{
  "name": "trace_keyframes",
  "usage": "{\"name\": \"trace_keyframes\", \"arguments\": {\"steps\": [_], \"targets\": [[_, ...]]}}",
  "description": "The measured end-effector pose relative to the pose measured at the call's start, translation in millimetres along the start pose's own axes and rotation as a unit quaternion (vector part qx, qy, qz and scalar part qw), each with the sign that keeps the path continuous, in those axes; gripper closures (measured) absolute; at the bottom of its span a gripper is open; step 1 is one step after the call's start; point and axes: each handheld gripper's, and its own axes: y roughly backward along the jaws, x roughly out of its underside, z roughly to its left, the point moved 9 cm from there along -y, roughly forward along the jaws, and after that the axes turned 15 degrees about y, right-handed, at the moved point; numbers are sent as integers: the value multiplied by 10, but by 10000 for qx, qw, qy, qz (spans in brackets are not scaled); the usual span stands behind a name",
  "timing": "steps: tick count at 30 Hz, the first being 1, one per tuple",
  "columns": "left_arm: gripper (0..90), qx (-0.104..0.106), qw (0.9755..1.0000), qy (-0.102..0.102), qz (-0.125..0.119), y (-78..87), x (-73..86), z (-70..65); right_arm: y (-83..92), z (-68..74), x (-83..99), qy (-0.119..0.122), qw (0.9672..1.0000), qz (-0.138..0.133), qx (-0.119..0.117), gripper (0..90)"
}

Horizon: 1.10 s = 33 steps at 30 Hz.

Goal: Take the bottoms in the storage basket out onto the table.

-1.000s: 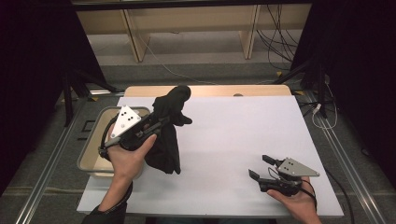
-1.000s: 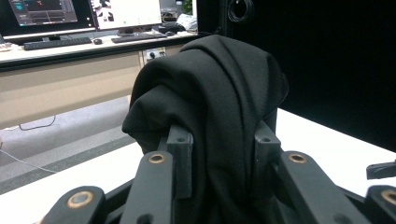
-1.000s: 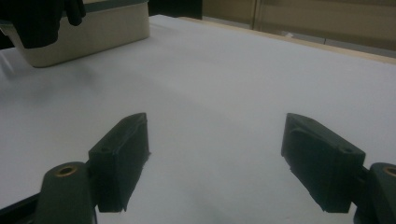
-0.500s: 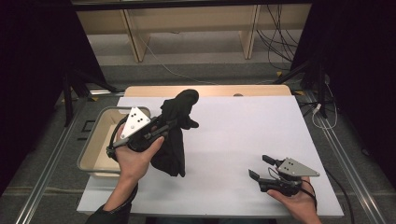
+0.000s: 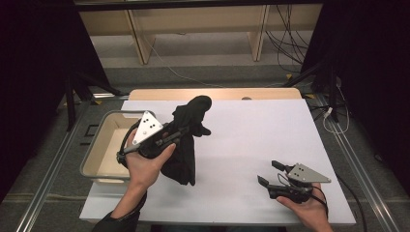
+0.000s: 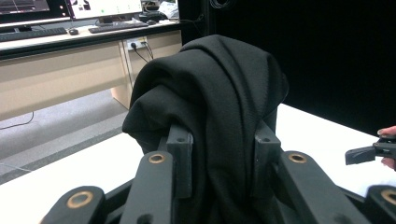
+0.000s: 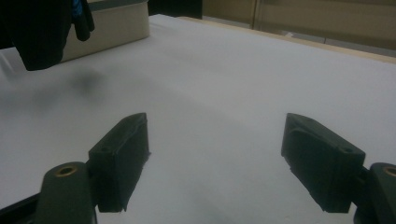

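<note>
Left gripper [image 5: 186, 129]: raised above the left part of the counter [image 5: 251, 145], carried by the left hand [image 5: 145, 162] with the forearm entering from the bottom edge and angled up and slightly right; grey three-cornered plate on top, tilted. Its jaws are clamped on a black cloth [image 5: 188, 140], seen in the left gripper view as a bunched fold [image 6: 210, 107] pinched between both jaws and bulging above them. Black cloth: held clear of the white surface, upper part heaped over the jaws, remainder hanging down in a long drape beside the hand. Beige bin [image 5: 104, 145]: at the counter's left edge, just left of the left hand. Right gripper [image 5: 270, 175]: low at the counter's near right, well apart from the cloth, held by the right hand [image 5: 307, 205] from the bottom edge; jaws spread wide with nothing between them, pointing left toward the hanging cloth [image 7: 42, 32].
</note>
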Motion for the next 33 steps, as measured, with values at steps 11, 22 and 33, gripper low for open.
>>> {"name": "trace_keyframes", "arguments": {"steps": [11, 22, 33], "targets": [[679, 49, 9999, -38, 94, -71, 52, -56, 3, 0, 3, 8, 10000, 17, 3, 241], [678, 112, 9997, -63, 219, -185, 119, -115, 1, 0, 1, 8, 10000, 4, 4, 242], [678, 151, 9994, -79, 306, -265, 167, -157, 1, 2, 1, 0, 10000, 0, -9, 241]]}}
